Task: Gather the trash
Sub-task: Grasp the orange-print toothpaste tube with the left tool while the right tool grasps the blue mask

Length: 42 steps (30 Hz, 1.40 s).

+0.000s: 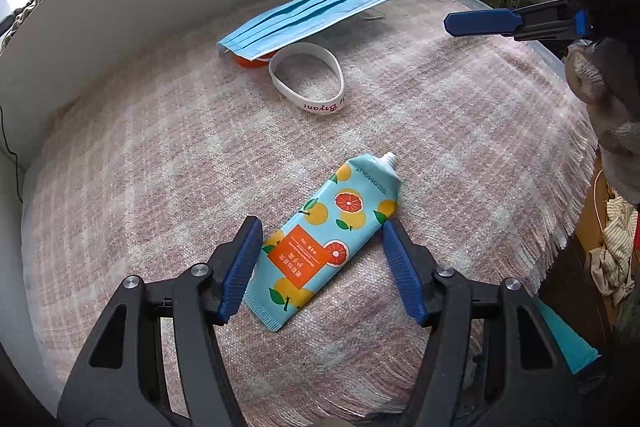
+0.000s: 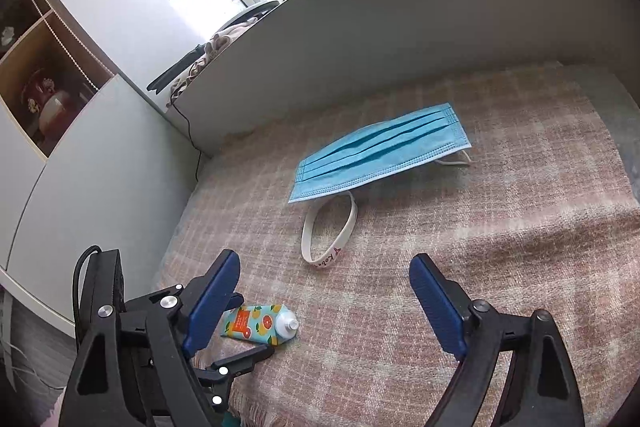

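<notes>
None of the trash on the pink checked blanket (image 1: 460, 115) looks collected yet, so you have nearly all of the job ahead of you. Your left gripper (image 1: 320, 259) stands with its blue pads apart on either side of the fruit-printed cream tube (image 1: 324, 239), which lies uncapped near the blanket's fringed edge; the pads sit just beside the tube's sides without clearly pressing it, so I judge it straddled, not gripped. Your right gripper (image 2: 324, 303) is spread wide with nothing between its fingers, hanging over bare blanket and pointing toward the far items. The blue face mask (image 2: 380, 155) lies flat near the blanket's far edge, close to the grey wall, and it overlaps the far end of the white wristband (image 2: 330, 235). In the left wrist view something orange (image 1: 248, 61) peeks out from under the mask's corner; what it is I cannot tell. No bin or bag shows in either view, so where the trash goes stays unknown. Left to do: tube, wristband, mask, and the orange item.
</notes>
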Available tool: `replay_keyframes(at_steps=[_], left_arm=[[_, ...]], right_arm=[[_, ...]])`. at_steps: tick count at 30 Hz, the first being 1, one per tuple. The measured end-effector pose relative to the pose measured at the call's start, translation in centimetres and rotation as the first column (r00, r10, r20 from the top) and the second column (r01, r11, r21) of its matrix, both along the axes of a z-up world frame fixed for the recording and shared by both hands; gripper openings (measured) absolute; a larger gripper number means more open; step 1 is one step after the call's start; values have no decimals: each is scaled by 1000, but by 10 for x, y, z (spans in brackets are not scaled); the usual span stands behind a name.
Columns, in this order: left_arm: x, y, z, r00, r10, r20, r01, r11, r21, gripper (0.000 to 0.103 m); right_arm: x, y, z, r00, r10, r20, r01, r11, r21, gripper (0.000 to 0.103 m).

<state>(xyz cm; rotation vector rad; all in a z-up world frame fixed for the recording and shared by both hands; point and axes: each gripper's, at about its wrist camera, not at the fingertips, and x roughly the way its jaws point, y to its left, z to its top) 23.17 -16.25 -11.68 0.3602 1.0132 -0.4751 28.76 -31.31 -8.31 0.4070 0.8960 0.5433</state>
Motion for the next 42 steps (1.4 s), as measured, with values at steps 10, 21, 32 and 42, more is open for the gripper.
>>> replay_keyframes(at_steps=[10, 21, 32, 42], left_arm=[[31, 7, -7, 997, 74, 0, -74, 992, -98, 63], [51, 46, 1, 983, 178, -46, -184, 956, -227, 39], [42, 92, 7, 955, 281, -90, -295, 902, -316, 38], [21, 153, 20, 918, 381, -107, -392, 845, -364, 38]], right_arm=[[66, -1, -46, 985, -100, -143, 120, 982, 142, 75], [102, -3, -65, 968, -117, -222, 176, 946, 271, 35], [79, 7, -30, 994, -92, -51, 99, 979, 177, 0], [34, 0, 23, 990, -70, 122, 58, 994, 94, 0]])
